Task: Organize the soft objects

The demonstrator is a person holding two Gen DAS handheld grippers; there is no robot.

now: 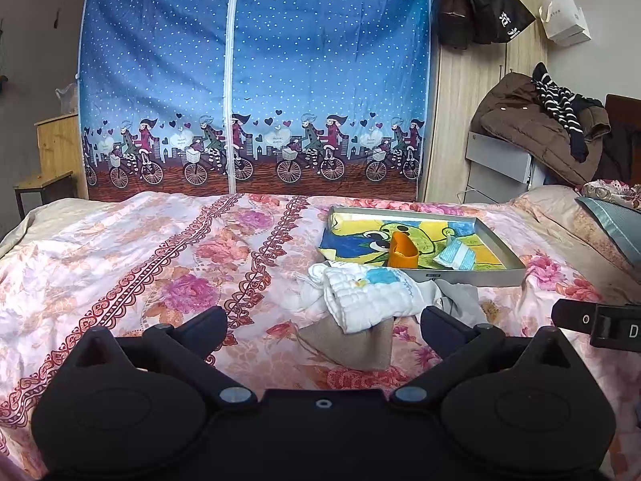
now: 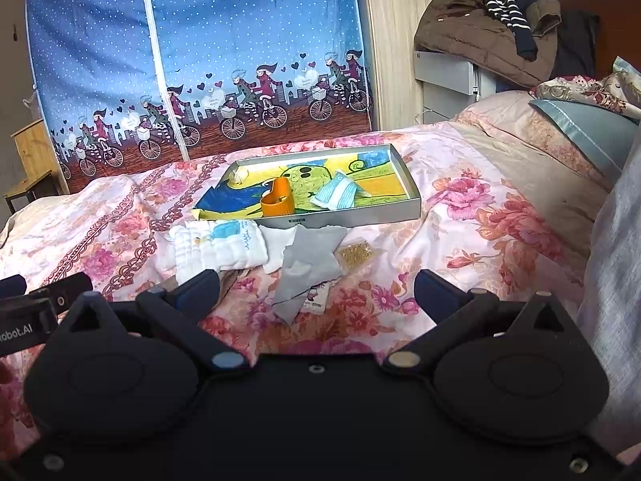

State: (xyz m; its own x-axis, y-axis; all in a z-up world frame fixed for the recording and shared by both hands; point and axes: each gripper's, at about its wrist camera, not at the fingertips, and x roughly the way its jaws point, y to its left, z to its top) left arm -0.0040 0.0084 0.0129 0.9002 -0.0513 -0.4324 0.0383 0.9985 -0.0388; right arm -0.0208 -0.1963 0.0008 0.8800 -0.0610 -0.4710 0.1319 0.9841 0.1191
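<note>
Soft stuff is piled on the bed (image 1: 120, 248) just in front of the grey tray's (image 2: 352, 216) near rim, so I'll use that tray as the reference for everything. White quilted cloth (image 1: 368, 300) lies folded right at the tray's near-left corner, with its long axis running roughly along the tray's near edge, and it rests partly on a tan pouch (image 1: 352, 344). A grey cloth (image 2: 308, 268) sprawls off the middle of that same edge, its long axis pointing away from the tray toward the cameras. A small gold-speckled packet (image 2: 354, 256) sits just beside the grey cloth. Inside the tray are an orange heart-shaped cup (image 2: 276, 200) and a blue-and-white striped pouch (image 2: 340, 194). Left tongs (image 1: 322, 322) are spread apart and holding nothing, and the white cloth sits dead ahead between the fingers, so I'd guess that hand is nearer to it. Right tongs (image 2: 316, 288) are also wide apart and empty, lined up more with the grey cloth. Looks like each hand has its own obvious pick.
</note>
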